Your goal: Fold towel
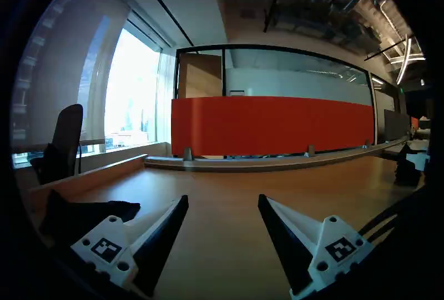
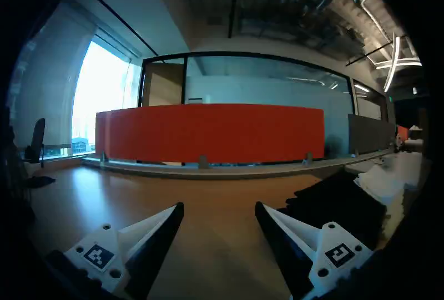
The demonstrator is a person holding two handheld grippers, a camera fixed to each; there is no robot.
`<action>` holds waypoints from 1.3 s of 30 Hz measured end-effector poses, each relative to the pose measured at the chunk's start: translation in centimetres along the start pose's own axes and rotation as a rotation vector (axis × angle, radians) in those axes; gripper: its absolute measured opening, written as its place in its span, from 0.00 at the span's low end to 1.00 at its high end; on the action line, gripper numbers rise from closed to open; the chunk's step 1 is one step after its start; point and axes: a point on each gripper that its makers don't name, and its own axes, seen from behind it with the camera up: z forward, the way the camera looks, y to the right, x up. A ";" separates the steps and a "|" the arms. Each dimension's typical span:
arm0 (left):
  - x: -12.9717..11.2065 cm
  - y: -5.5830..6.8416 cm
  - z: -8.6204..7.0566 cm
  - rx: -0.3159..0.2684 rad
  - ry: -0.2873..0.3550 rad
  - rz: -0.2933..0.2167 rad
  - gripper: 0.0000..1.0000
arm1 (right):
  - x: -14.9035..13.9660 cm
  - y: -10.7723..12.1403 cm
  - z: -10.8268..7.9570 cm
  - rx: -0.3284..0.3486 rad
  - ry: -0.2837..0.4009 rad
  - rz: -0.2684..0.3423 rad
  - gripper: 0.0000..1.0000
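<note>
I see the left gripper (image 1: 222,197) and right gripper (image 2: 219,204) both spread apart, empty over the table (image 2: 211,189), dark towels (image 2: 338,200) beside the right one.

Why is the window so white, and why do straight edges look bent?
Left gripper view: daylight blows the window out to white, and the fisheye lens bows the red panel. Right gripper view: the same glare at the window, the red panel curves too, and the dark cloth loses detail in shadow.

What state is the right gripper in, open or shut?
Open. On the right gripper the fingers stand apart, bare table between them.
</note>
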 end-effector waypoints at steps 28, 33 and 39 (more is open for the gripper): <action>-0.4 0.0 0.1 0.000 0.001 0.000 0.93 | -0.1 0.0 0.1 0.003 0.000 0.001 0.99; -0.5 0.0 0.1 0.000 0.002 -0.001 0.93 | -0.1 0.0 0.0 0.003 0.000 0.001 0.99; -0.6 0.1 0.2 0.000 0.002 -0.001 0.93 | -0.1 0.0 0.0 0.003 0.000 0.001 0.99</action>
